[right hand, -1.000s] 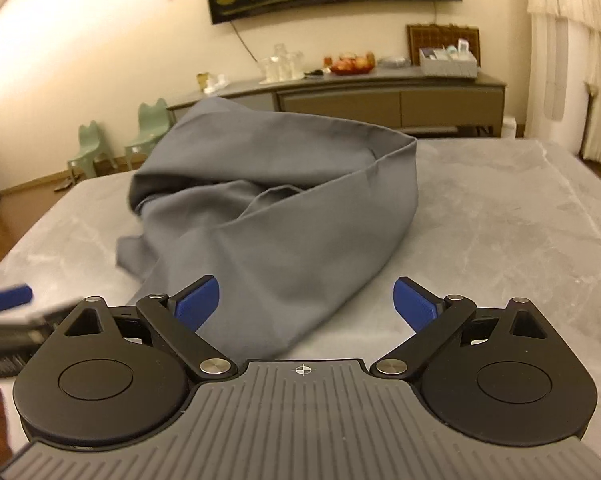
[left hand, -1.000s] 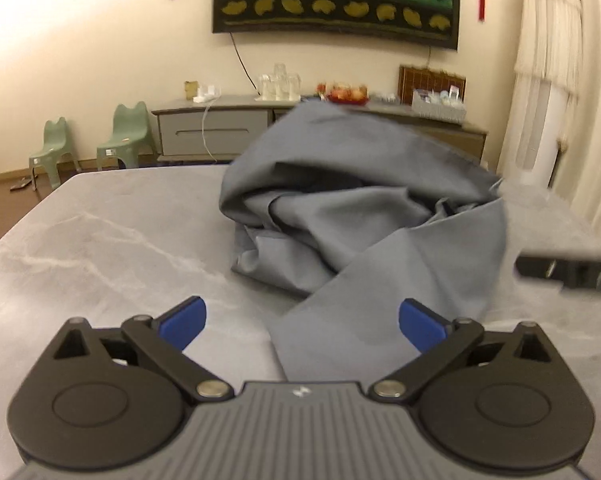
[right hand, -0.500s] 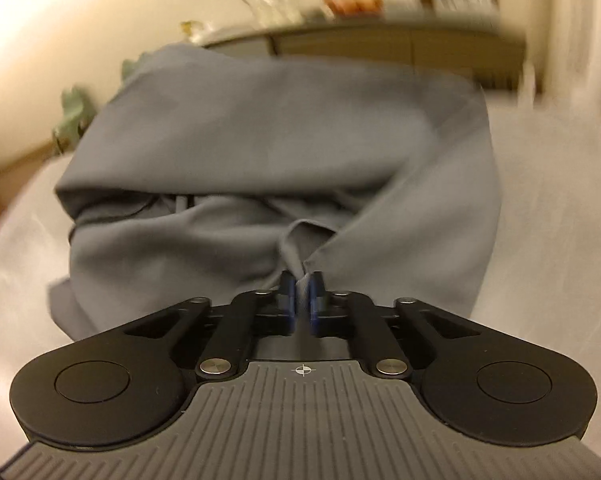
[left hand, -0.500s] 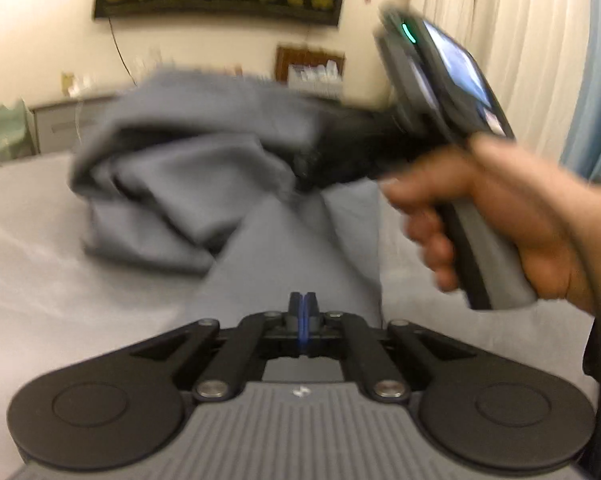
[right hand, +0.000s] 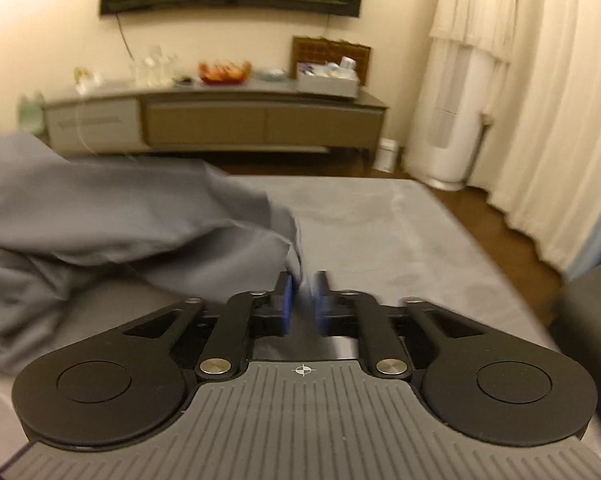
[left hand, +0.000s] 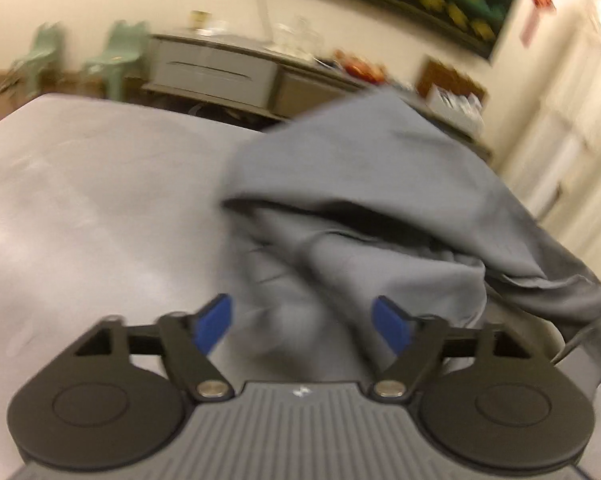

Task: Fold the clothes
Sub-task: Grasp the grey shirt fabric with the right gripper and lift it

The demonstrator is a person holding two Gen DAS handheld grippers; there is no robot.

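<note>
left gripper (left hand: 302,322) jaws just opened wide over grey cloth (left hand: 380,208); right gripper (right hand: 303,300) jaws just parting, cloth edge between.

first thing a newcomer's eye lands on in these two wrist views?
The crumpled grey garment heaped on the pale marbled table, filling the middle and right of the left wrist view. Next, the blue pads: the left gripper stands wide open in front of the heap, its jaws having just opened. The right gripper has a narrow gap, jaws also just opening, with a cloth edge right at its left pad.
</note>
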